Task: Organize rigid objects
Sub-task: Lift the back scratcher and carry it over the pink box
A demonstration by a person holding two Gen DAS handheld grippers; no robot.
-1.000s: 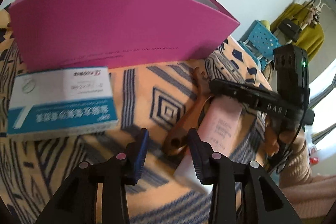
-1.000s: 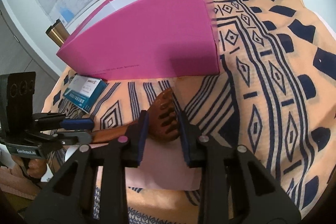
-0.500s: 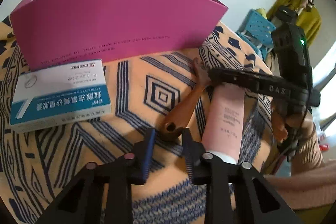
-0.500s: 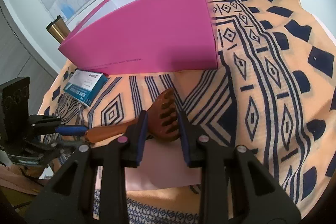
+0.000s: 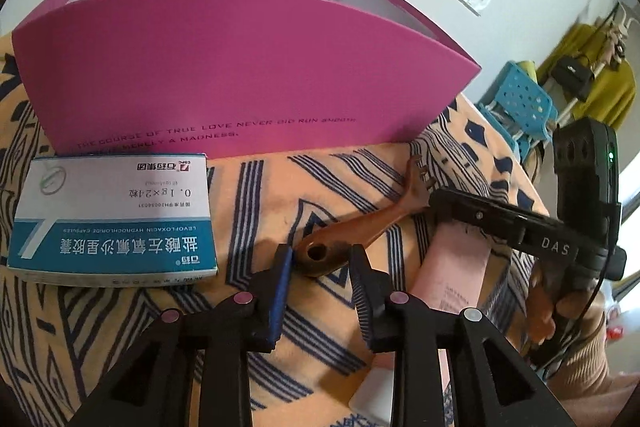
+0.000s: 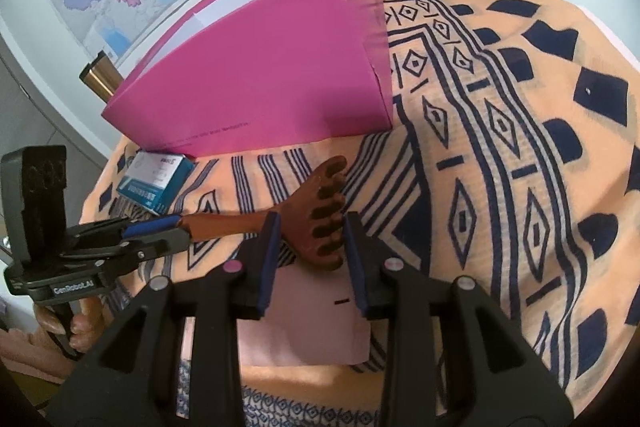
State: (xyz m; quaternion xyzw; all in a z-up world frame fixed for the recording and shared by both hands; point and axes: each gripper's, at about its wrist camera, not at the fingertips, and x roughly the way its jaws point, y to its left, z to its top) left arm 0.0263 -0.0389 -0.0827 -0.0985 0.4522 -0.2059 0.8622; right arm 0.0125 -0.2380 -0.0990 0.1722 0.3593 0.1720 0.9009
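Left gripper (image 5: 322, 259) part-open, straddles scratcher (image 5: 360, 227) handle end, no clamp yet.
Right gripper (image 6: 308, 239) part-open, brackets claw head at its 12 o'clock.
Risk: uneven two-ended lift twists scratcher free; tube (image 5: 452, 267) underneath gets dragged.

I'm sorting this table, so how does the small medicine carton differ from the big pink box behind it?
The medicine carton is white and teal, and it lies flat and closed. The pink box is plain magenta, much larger, and stands upright with its top open. Both are printed boxes resting on the patterned cloth.
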